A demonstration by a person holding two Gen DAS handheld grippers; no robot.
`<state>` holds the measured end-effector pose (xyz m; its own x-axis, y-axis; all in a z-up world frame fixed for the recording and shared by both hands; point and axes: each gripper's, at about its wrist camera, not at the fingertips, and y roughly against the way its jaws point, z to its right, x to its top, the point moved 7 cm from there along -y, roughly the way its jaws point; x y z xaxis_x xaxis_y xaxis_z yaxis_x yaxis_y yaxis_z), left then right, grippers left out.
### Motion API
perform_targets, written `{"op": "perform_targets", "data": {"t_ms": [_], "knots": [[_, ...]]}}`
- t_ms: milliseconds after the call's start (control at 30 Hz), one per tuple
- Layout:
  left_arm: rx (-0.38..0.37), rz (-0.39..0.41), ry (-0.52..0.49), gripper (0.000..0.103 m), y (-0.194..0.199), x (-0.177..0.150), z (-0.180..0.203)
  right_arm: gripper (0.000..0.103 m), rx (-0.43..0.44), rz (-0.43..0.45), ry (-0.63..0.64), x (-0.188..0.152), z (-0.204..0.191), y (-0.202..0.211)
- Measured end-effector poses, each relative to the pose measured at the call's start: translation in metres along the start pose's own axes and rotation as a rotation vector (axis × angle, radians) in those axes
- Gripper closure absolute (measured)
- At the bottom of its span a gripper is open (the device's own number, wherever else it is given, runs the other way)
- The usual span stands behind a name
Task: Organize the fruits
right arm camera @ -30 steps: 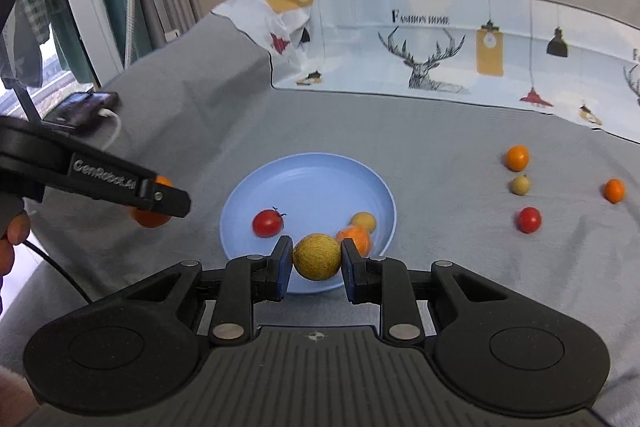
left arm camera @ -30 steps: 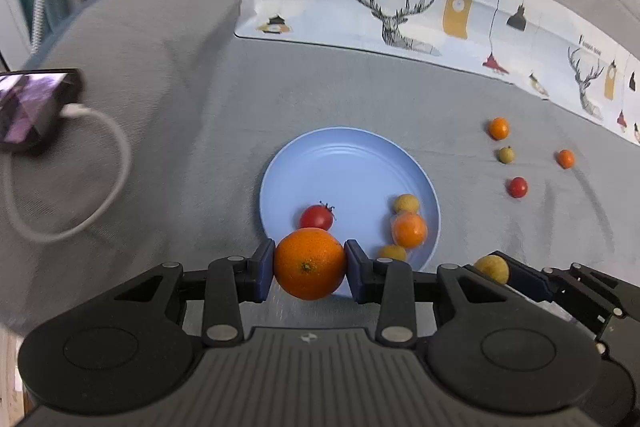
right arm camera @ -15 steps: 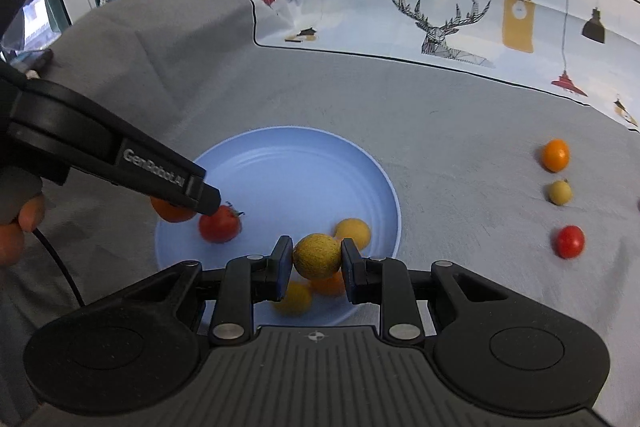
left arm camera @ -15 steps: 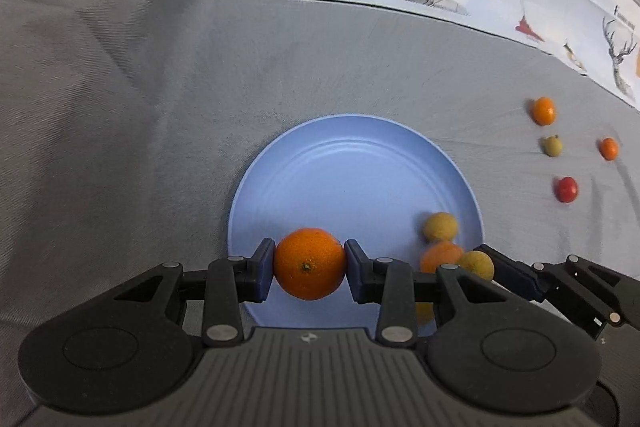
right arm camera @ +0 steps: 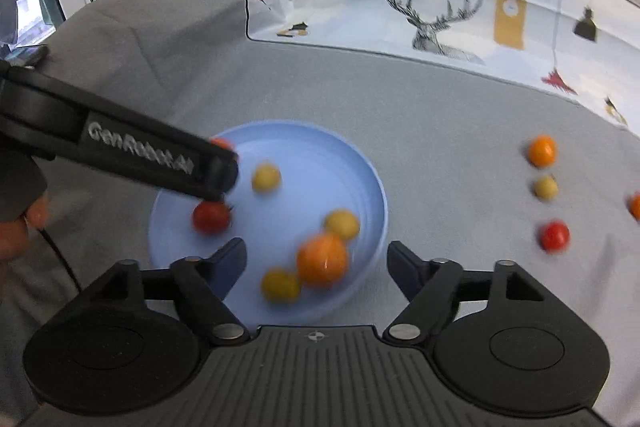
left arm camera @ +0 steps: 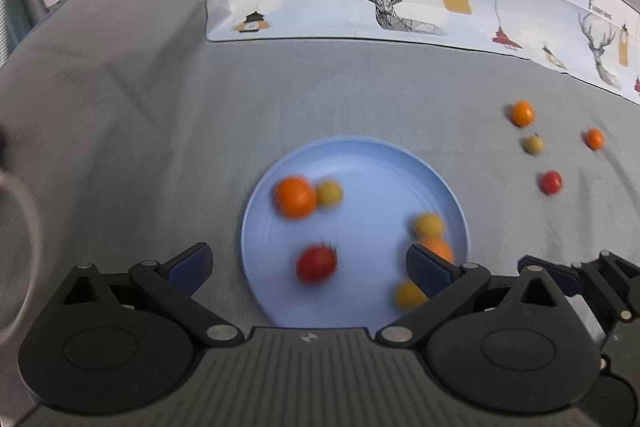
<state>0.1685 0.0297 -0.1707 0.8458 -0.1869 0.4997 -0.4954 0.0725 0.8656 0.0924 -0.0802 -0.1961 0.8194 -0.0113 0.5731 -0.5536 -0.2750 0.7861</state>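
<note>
Both grippers just let go over the blue plate (left arm camera: 448, 195). The left gripper (left arm camera: 308, 263) and right gripper (right arm camera: 316, 259) have jaws that just swung wide, nothing between them — so the orange (left arm camera: 295, 197) and yellowish fruit (right arm camera: 266, 178) sit blurred upper left on the plate, probably rolling. Four fruits wait at right on the grey cloth (left arm camera: 160, 131).

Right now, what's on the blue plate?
On the blue plate: two oranges, a tomato and three small yellow fruits. A finger partly covers one orange.

plate (left arm camera: 360, 155): far half bare | near half: fruit crowds it
</note>
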Motion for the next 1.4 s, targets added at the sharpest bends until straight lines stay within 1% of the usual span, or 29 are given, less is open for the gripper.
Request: {"op": "perform_targets", "data": {"t_ms": [67, 167, 400, 567, 667, 900, 1100, 1400], "knots": [[0.010, -0.003, 0.017, 0.000, 0.017, -0.013, -0.002, 0.019, 0.008, -0.008, -0.017, -0.010, -0.004, 0.019], [0.020, 0.004, 0.027, 0.000, 0.044, -0.033, -0.004, 0.016, 0.010, 0.006, -0.035, -0.021, -0.012, 0.048], [0.051, 0.110, 0.014, 0.000, 0.101, -0.058, -0.001, 0.011, -0.009, 0.125, -0.008, -0.031, -0.025, 0.111], [0.038, 0.151, 0.011, 0.000, 0.130, -0.083, 0.008, 0.010, -0.038, 0.190, -0.011, -0.043, -0.028, 0.145], [0.032, 0.173, 0.011, 0.000, 0.145, -0.090, 0.012, 0.009, -0.053, 0.223, -0.016, -0.050, -0.027, 0.163], [0.037, 0.223, 0.015, 0.000, 0.175, -0.102, 0.015, 0.009, -0.064, 0.294, -0.021, -0.060, -0.029, 0.195], [0.056, 0.268, 0.009, 0.000, 0.193, -0.106, 0.016, 0.008, -0.061, 0.336, 0.002, -0.063, -0.036, 0.211], [0.060, 0.286, 0.011, 0.000, 0.202, -0.109, 0.015, 0.008, -0.069, 0.366, 0.014, -0.067, -0.040, 0.223]]}}
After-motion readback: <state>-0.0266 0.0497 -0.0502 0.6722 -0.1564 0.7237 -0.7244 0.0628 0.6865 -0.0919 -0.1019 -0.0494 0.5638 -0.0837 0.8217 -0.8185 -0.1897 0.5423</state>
